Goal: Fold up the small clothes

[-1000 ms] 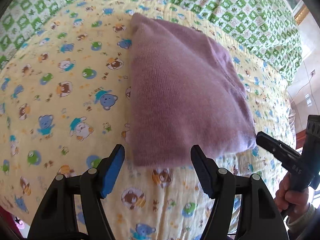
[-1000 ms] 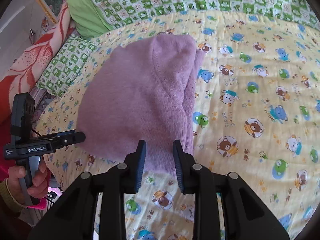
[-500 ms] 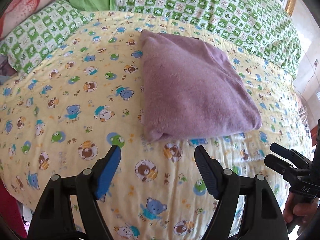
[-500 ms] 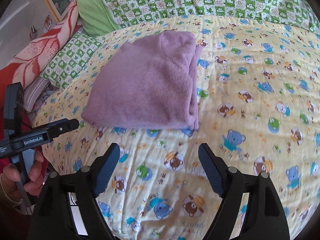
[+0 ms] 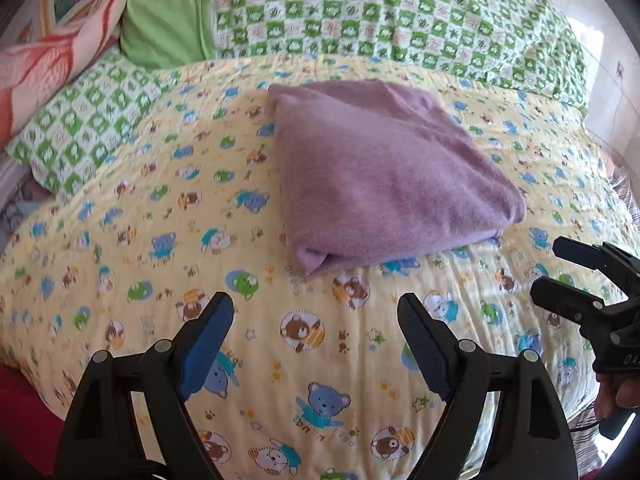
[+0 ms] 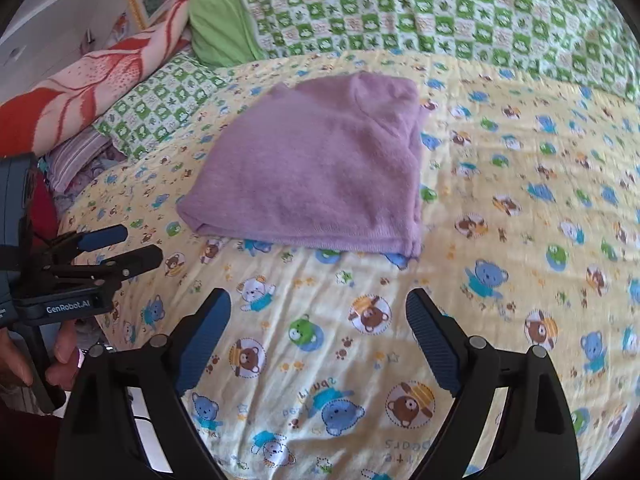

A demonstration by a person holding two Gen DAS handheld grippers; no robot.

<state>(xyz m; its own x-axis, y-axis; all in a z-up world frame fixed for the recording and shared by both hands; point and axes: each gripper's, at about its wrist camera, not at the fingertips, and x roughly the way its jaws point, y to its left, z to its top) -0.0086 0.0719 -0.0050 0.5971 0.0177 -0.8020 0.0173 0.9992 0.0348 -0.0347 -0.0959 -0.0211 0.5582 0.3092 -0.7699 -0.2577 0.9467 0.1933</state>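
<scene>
A purple knit garment point(image 5: 380, 176) lies folded into a neat rectangle on the yellow bear-print blanket point(image 5: 160, 240); it also shows in the right wrist view point(image 6: 320, 168). My left gripper point(image 5: 316, 320) is open and empty, held back from the garment's near corner. My right gripper point(image 6: 320, 316) is open and empty, held back from the garment's near edge. The right gripper also shows in the left wrist view point(image 5: 560, 276) at the right edge, and the left gripper shows in the right wrist view point(image 6: 120, 246) at the left edge.
A green checked quilt point(image 5: 400, 16) lies across the back of the bed. A green pillow point(image 5: 164, 12) and a red and pink floral blanket point(image 6: 80, 80) sit at the back left. The bed edge drops off near both grippers.
My right gripper opened and let go of the garment's edge. Both grippers drew back from the folded garment, which now lies flat on the blanket.
</scene>
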